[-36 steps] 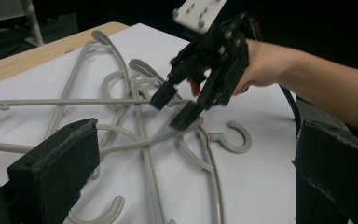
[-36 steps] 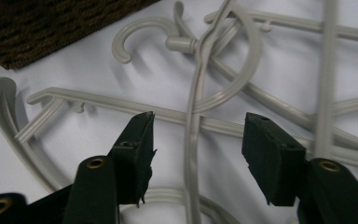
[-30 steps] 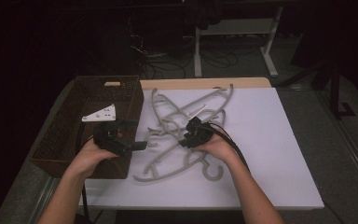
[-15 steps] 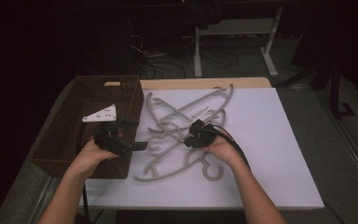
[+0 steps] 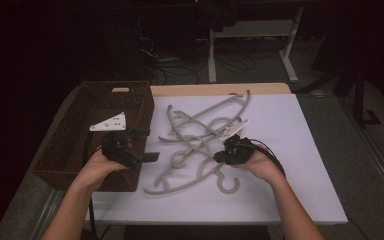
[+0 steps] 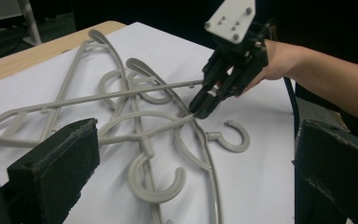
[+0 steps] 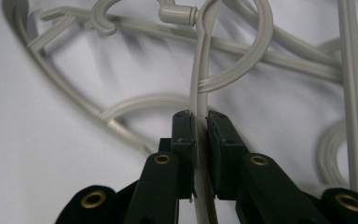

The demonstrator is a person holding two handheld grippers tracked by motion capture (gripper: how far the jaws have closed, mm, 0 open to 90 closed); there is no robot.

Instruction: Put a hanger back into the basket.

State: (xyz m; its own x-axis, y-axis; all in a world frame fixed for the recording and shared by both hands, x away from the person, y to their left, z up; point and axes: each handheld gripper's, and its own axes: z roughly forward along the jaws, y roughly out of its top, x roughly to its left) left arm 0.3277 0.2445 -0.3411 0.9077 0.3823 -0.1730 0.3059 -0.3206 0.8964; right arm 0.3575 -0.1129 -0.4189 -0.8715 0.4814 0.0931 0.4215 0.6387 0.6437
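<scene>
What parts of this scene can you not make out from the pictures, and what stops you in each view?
- Basket contents, high view: the dark weave and dim light hide its inside.
- Which hanger in the pile the right gripper has pinched, right gripper view: its arm runs off the top edge.
- Left gripper jaw pads, left gripper view: cut off by the bottom edge.

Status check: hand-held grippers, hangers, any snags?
Right hand-held gripper clamped on grey plastic hanger. Left hand-held gripper open beside brown wicker basket. Hangers tangled together.
</scene>
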